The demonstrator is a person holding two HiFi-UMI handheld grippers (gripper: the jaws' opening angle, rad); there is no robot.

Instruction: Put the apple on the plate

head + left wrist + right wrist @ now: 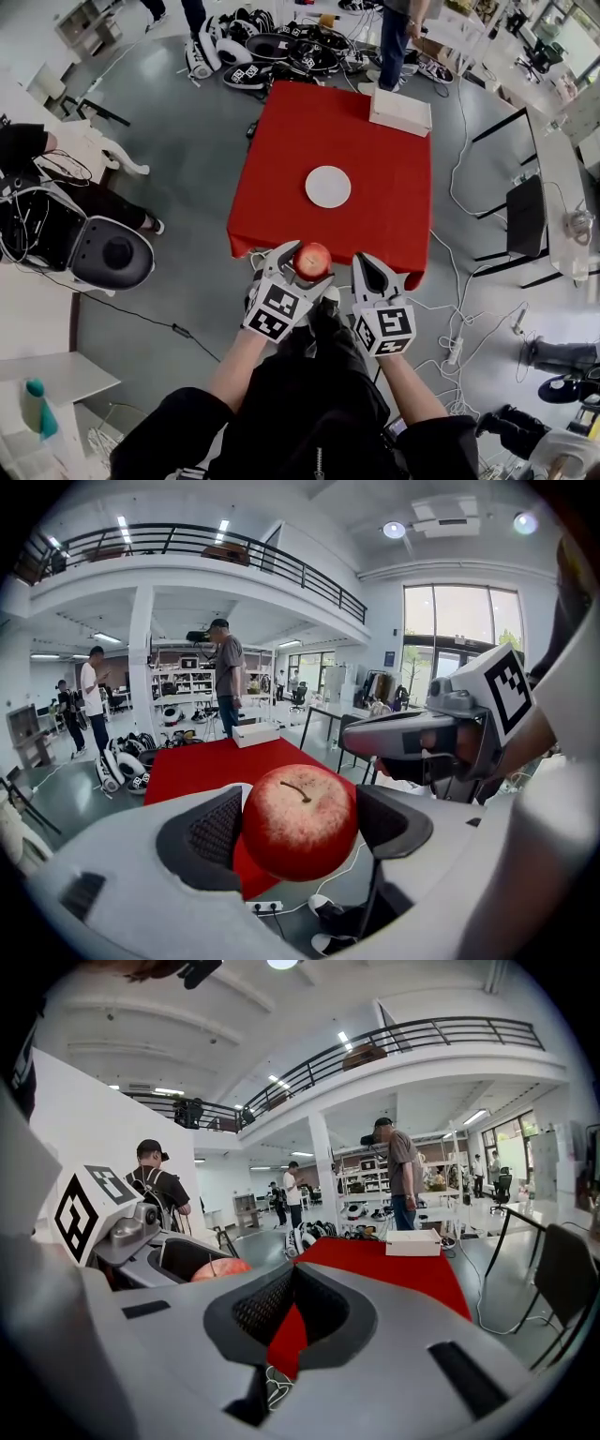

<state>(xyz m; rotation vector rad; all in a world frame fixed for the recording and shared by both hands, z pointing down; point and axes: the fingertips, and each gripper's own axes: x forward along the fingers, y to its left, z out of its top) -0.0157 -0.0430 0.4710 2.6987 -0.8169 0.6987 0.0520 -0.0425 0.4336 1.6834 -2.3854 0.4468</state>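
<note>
A red apple (312, 258) hangs in the air just short of the near edge of the red table (281, 141), with my left gripper (307, 266) shut on it. In the left gripper view the apple (300, 822) sits stem up between the dark pads (214, 829). The round white plate (328, 187) lies empty at the table's middle, well beyond the apple. My right gripper (367, 267) is held beside the left one, jaws shut with nothing in them; its view shows the apple (221, 1268) to its left.
A white box (400, 112) sits at the table's far right corner. A person (394, 37) stands behind the table by a pile of black-and-white gear (272, 47). Cables (459, 187) and a dark chair (525, 216) lie right; a grey round device (112, 251) stands left.
</note>
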